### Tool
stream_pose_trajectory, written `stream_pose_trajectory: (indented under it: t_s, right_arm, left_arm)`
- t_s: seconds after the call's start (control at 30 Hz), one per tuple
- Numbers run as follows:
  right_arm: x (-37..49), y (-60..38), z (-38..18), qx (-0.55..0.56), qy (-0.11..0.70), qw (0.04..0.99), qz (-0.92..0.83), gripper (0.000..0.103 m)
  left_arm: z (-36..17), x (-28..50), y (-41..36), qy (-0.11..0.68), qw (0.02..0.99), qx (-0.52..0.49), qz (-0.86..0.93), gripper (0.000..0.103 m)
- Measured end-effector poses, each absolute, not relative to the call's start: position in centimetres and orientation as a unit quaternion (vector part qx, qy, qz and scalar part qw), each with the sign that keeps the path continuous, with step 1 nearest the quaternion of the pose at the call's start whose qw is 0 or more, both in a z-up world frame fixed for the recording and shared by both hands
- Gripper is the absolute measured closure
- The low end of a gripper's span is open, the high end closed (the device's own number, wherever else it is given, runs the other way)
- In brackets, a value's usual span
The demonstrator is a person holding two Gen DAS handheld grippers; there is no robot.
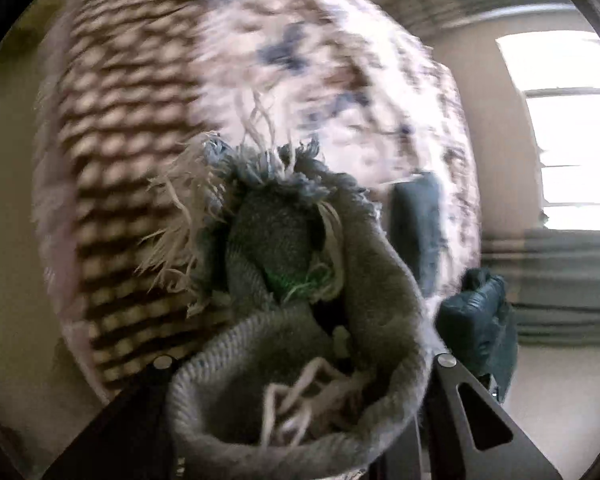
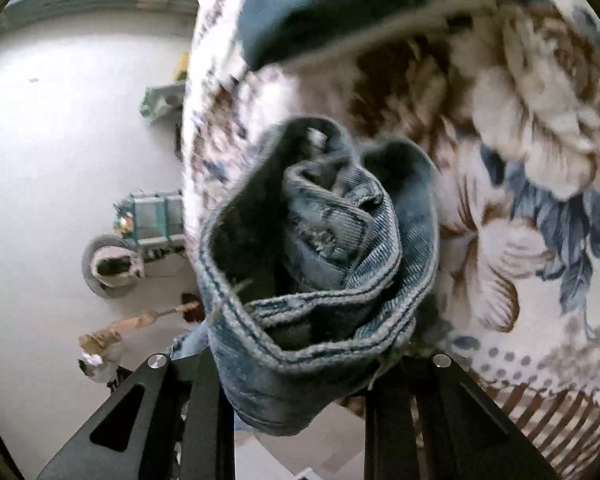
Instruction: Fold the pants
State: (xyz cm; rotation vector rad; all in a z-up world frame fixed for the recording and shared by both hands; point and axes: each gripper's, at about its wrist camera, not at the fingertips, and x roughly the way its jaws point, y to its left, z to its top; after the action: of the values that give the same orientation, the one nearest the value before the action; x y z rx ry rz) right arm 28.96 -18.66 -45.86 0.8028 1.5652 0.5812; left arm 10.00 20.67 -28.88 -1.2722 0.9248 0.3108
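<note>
The pants are blue denim jeans. In the left wrist view my left gripper [image 1: 300,368] is shut on a frayed leg hem of the jeans [image 1: 296,280], bunched between the fingers with white threads hanging out. In the right wrist view my right gripper [image 2: 300,360] is shut on a stitched, rolled edge of the jeans [image 2: 320,248], held above the bed. More dark denim [image 2: 340,4] lies on the bed at the top of the right wrist view. Both views are blurred by motion.
A bed with a floral and patterned blanket [image 2: 520,160] fills the background; it also shows in the left wrist view [image 1: 140,140]. A bright window [image 1: 572,128] is at the right. Pale floor [image 2: 60,160] with a fan [image 2: 108,264] and clutter is at the left.
</note>
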Motion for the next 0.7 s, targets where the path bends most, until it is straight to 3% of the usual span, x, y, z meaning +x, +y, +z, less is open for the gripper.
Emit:
stream_pose_trajectory:
  t_s: [0.23,0.43,0.57,0.7]
  right_arm:
    - [36.7,-20.4,-34.4,0.394,0.585,0.664,0.247,0.080]
    - [46.6,-23.6,-27.5,0.435,0.483,0.729,0.216,0.080]
    - [51.5,-26.1,-28.6,0.450,0.447,0.750,0.188,0.080]
    - [53.7,-28.6,-36.5,0.471,0.445,0.749,0.138,0.080]
  left_arm:
    - [-21.1,24.2,22.9,0.391,0.745,-0.540,0.026,0.084]
    - [-17.9,39.6,22.0,0.387,0.777,-0.492,-0.069,0.084]
    - [-20.9,48.4,19.4,0.408,0.786,-0.450,-0.118,0.084]
    - [-29.6,53.7,17.3,0.463,0.774,-0.409,-0.138,0.084]
